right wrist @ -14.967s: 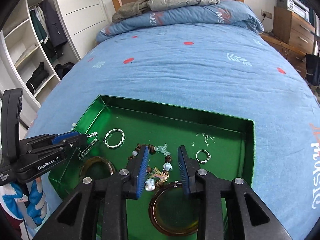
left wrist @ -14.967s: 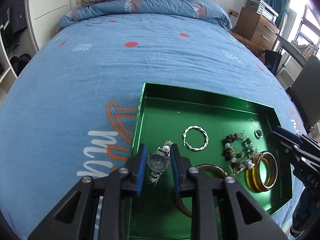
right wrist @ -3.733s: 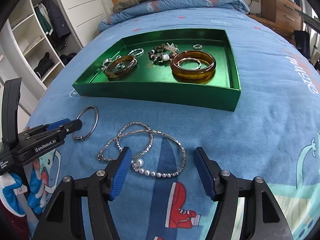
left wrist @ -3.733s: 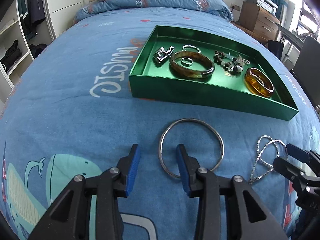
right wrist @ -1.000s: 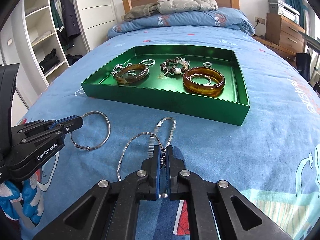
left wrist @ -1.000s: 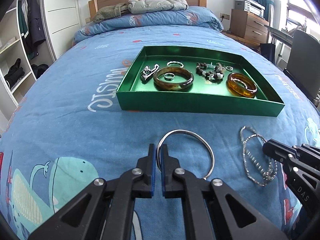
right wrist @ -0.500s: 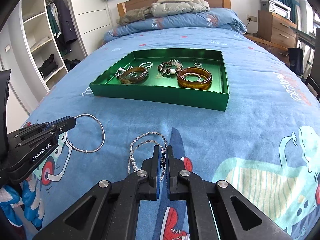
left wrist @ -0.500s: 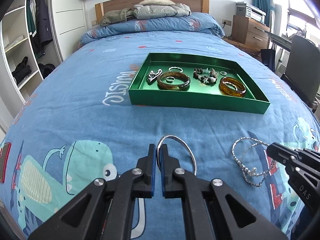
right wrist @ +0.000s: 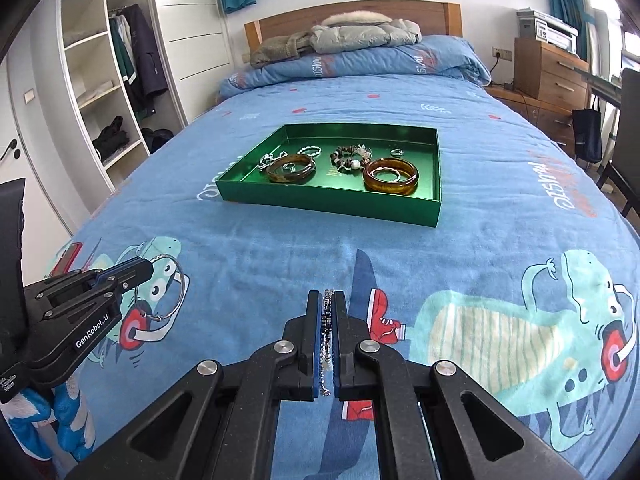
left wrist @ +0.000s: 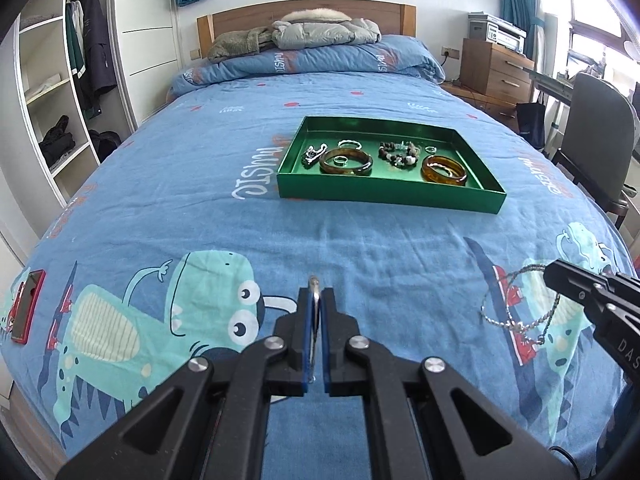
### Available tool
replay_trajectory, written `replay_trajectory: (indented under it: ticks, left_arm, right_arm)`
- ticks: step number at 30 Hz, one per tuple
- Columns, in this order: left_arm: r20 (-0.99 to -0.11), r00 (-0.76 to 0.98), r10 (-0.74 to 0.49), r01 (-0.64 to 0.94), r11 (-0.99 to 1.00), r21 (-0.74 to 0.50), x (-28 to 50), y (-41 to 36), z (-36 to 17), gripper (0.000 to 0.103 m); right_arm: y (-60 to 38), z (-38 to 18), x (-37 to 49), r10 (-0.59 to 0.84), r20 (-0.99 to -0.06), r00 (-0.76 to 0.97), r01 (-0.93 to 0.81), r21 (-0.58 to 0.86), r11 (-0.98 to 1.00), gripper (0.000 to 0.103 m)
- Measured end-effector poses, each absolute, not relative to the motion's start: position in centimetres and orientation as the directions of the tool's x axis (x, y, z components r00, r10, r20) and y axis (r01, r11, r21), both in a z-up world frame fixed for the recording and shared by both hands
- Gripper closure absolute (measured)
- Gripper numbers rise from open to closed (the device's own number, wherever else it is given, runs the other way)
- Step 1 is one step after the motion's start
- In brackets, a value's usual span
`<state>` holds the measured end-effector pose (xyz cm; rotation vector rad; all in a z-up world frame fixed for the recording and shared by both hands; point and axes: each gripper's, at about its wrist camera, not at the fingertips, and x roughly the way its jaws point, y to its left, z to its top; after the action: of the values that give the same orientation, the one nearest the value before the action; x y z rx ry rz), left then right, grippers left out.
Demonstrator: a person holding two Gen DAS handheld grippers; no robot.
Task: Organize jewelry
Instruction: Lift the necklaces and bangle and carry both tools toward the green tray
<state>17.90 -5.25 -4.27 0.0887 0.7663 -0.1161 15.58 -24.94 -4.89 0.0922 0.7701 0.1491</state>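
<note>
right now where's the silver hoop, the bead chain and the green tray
silver hoop [right wrist: 181,292], right wrist view, on the right side of the ring hanging from the left tongs
bead chain [left wrist: 520,322], left wrist view, on the low loops hanging from the right tongs
green tray [right wrist: 328,199], right wrist view, on its near wall

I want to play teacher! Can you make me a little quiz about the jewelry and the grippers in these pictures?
1. True or false: the left gripper is shut on the silver ring bangle.
2. What does the right gripper hold? A) a brown bangle B) a silver chain necklace C) a watch
3. Fill in: the two brown bangles lie inside the ____ tray on the bed.

Key:
1. True; the ring is pinched between its pads and hangs above the bedspread.
2. B; the chain dangles from the closed pads.
3. Green.
</note>
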Motion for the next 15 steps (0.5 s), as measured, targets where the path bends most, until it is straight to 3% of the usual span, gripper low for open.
replay_trajectory:
  ticks: [15]
  left_arm:
    - [-0.615, 0.786, -0.066, 0.126, 0.991, 0.055, 13.9, -4.9, 0.6, 0.100]
  right_arm:
    - [-24.7, -0.9, 10.6, 0.186, -0.647, 0.739, -0.130, 0.134, 0.982, 0.099]
